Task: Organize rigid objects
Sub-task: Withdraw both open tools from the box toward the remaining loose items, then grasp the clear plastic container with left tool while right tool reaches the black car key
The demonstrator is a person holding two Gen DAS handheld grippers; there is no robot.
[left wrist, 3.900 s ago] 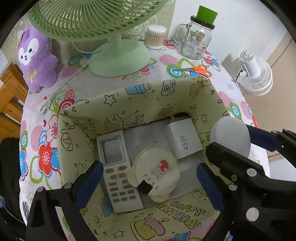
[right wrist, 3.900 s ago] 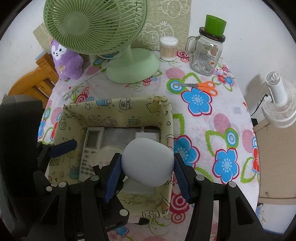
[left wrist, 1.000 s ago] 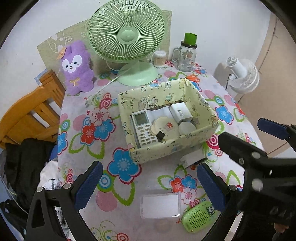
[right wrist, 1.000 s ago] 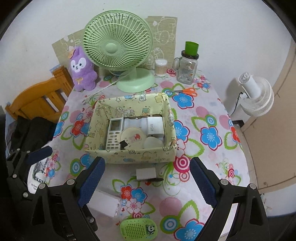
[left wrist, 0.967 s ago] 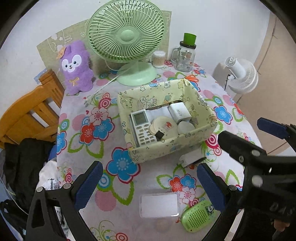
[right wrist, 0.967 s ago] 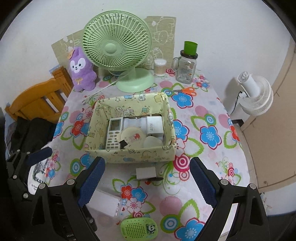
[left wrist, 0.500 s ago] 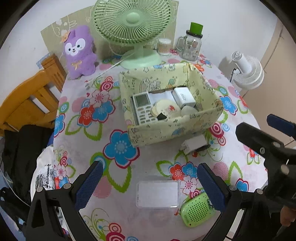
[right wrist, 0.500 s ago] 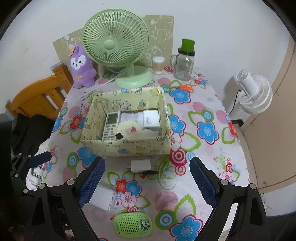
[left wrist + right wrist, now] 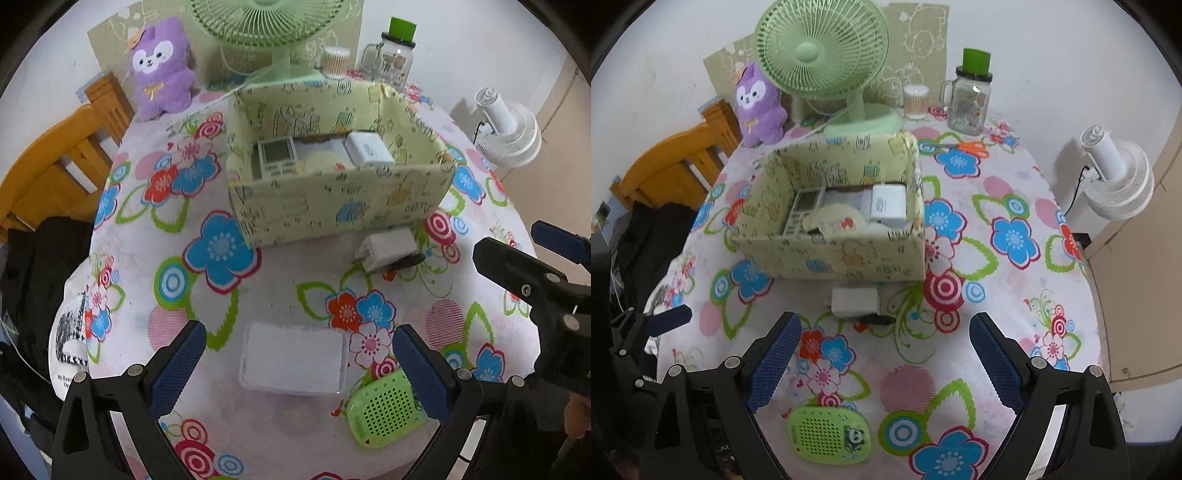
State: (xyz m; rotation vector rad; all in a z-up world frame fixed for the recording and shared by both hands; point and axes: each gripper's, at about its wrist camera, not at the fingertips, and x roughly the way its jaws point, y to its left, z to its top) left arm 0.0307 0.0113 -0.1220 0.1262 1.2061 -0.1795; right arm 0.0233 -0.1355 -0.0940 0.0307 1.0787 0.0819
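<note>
A pale green patterned fabric box point(image 9: 332, 206) point(image 9: 834, 258) stands mid-table and holds a remote control point(image 9: 275, 158), a round disc point(image 9: 836, 218) and a white charger point(image 9: 888, 206). In front of it lie a white plug adapter point(image 9: 388, 247) point(image 9: 855, 301), a clear flat case point(image 9: 293, 360) and a green speaker point(image 9: 386, 404) point(image 9: 829, 432). My left gripper point(image 9: 295, 363) is open, low over the clear case. My right gripper point(image 9: 882, 362) is open and empty, just short of the adapter, above the speaker.
A green desk fan point(image 9: 827, 62), a purple plush point(image 9: 759, 103), a cotton-swab jar point(image 9: 916, 101), a glass mug jar point(image 9: 969, 99) and orange scissors point(image 9: 975, 147) stand behind the box. A wooden chair point(image 9: 55, 166) is left, a white fan point(image 9: 1115, 173) right.
The white rounded object that the right gripper held has been left in the box. Both grippers have pulled back, then dropped lower toward the items at the table's front.
</note>
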